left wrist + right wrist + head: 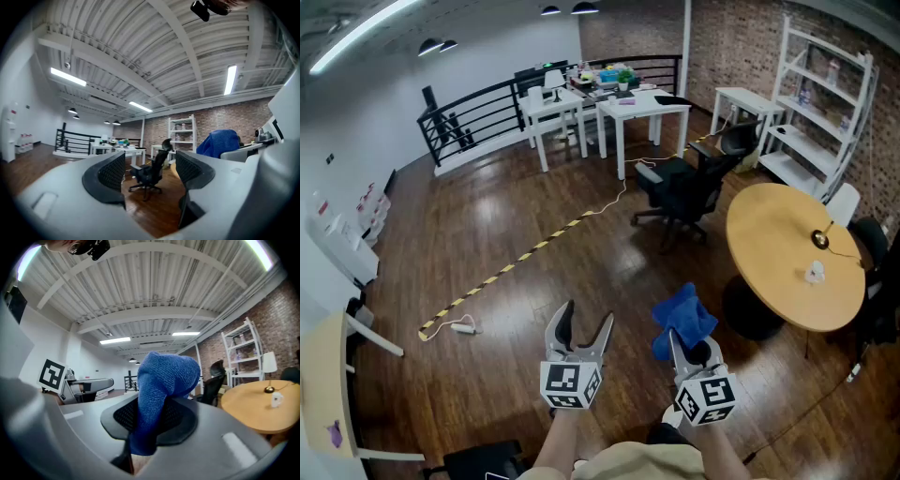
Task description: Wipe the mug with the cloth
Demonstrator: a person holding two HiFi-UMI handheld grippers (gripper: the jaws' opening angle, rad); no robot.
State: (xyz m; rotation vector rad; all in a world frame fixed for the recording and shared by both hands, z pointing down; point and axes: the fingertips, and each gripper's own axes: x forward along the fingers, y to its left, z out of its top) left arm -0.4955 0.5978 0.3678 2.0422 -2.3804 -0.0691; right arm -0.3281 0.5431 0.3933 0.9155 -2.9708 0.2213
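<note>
My right gripper [689, 345] is shut on a blue cloth [682, 321], which bunches up above its jaws; in the right gripper view the cloth [164, 390] fills the middle, pinched between the pads. My left gripper [584, 323] is held beside it, open, with nothing between its jaws [150, 176]. Both are held in mid-air over the wood floor. A small white mug [815, 273] stands on the round wooden table [773, 253] to the right, far from both grippers. The mug [276, 400] also shows in the right gripper view.
A small dark object [819, 240] lies on the round table near the mug. A black office chair [684, 187] stands left of the table. White desks [642, 108], a white shelf unit [825, 103] and a black railing [478, 112] stand further back. A striped cable [525, 253] crosses the floor.
</note>
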